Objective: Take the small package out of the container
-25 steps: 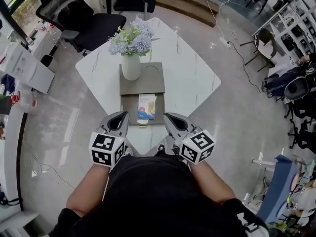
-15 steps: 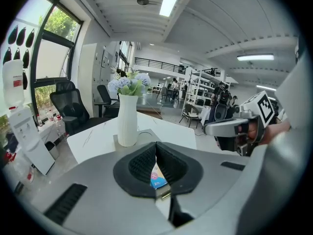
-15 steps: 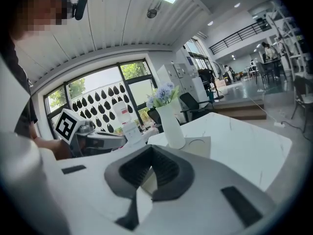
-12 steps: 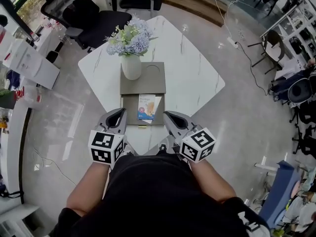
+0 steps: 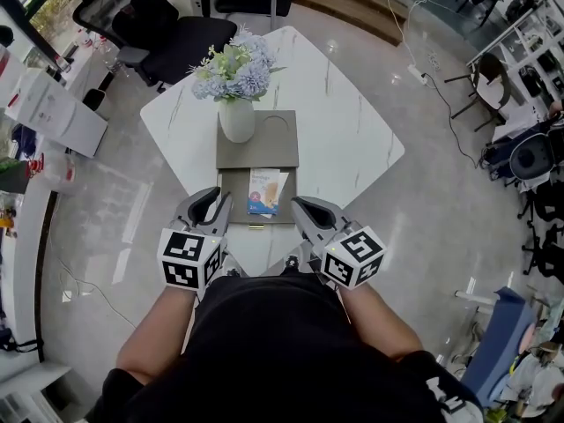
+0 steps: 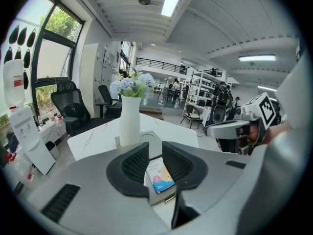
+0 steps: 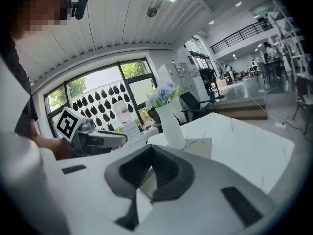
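Landmark: a white vase of pale flowers, standing on a grey board.
Small package: lay flat in the shallow grey container, which sat just on the person's side of the vase. It was untouched.
Left gripper: was held on the person's side of the vase, beyond the container's near edge. Its jaws had just been opening and stood a narrow slit apart. Nothing was between them; the package showed only through the gap, further off.
Right gripper: was held level with the left one, equally far from the vase. Its jaws were pressed together and empty.
Risk, grip: the slit looked too narrow to straddle the package. A flat package would probably be pushed against the container wall rather than lifted.
Risk, container: a sideways push would likely slide the container on the smooth top.
Risk, vase: tall and narrow, it might tip if a gripper overreached past the container.
Surface: a white marble-patterned table, glossy, bare around the vase.
Room: an open office; a black chair stood beyond the vase, on a polished grey floor.
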`<state>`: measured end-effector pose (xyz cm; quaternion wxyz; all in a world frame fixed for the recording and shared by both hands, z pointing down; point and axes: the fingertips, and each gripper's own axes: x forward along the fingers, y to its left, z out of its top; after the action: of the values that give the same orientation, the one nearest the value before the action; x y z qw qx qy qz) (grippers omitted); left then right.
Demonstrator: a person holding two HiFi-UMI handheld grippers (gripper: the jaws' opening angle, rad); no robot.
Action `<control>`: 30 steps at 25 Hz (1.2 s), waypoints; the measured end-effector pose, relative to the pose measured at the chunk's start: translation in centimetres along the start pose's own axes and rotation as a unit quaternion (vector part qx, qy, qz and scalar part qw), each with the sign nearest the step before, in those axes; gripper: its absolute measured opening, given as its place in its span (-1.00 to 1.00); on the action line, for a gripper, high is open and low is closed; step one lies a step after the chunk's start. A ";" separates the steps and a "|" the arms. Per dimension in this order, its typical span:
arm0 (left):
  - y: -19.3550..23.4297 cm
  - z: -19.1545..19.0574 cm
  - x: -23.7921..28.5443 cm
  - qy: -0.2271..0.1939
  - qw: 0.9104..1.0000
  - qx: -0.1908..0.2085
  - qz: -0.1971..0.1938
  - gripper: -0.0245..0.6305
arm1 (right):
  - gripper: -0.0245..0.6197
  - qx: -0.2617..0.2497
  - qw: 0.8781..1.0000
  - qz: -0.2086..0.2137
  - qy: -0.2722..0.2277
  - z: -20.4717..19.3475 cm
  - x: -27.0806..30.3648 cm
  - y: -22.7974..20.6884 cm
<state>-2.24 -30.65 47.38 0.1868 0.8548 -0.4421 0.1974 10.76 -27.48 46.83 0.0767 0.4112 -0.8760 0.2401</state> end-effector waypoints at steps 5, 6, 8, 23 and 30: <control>0.3 0.1 0.1 -0.002 1.000 -0.003 -0.003 -0.53 | -0.92 0.002 1.000 0.000 0.001 -0.1 0.4 0.0; 0.4 0.1 0.0 -0.002 1.000 -0.004 -0.002 -0.50 | -0.92 0.002 1.000 0.000 0.001 -0.2 0.5 0.1; 0.4 0.0 -0.1 -0.001 1.000 -0.004 -0.001 -0.45 | -0.92 0.003 1.000 0.000 0.000 -0.2 0.5 0.1; 0.9 0.1 0.4 0.005 1.000 0.009 0.020 0.08 | -0.92 0.010 1.000 -0.007 -0.003 -0.5 -0.5 -0.6; -0.1 0.0 1.0 0.006 1.000 0.010 0.023 0.22 | -0.92 0.012 1.000 -0.001 -0.003 -0.6 -0.8 -1.2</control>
<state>-1.62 -31.23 47.83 0.1760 0.8449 -0.4587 0.2117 12.20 -27.33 47.48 0.0694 0.4140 -0.8726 0.2496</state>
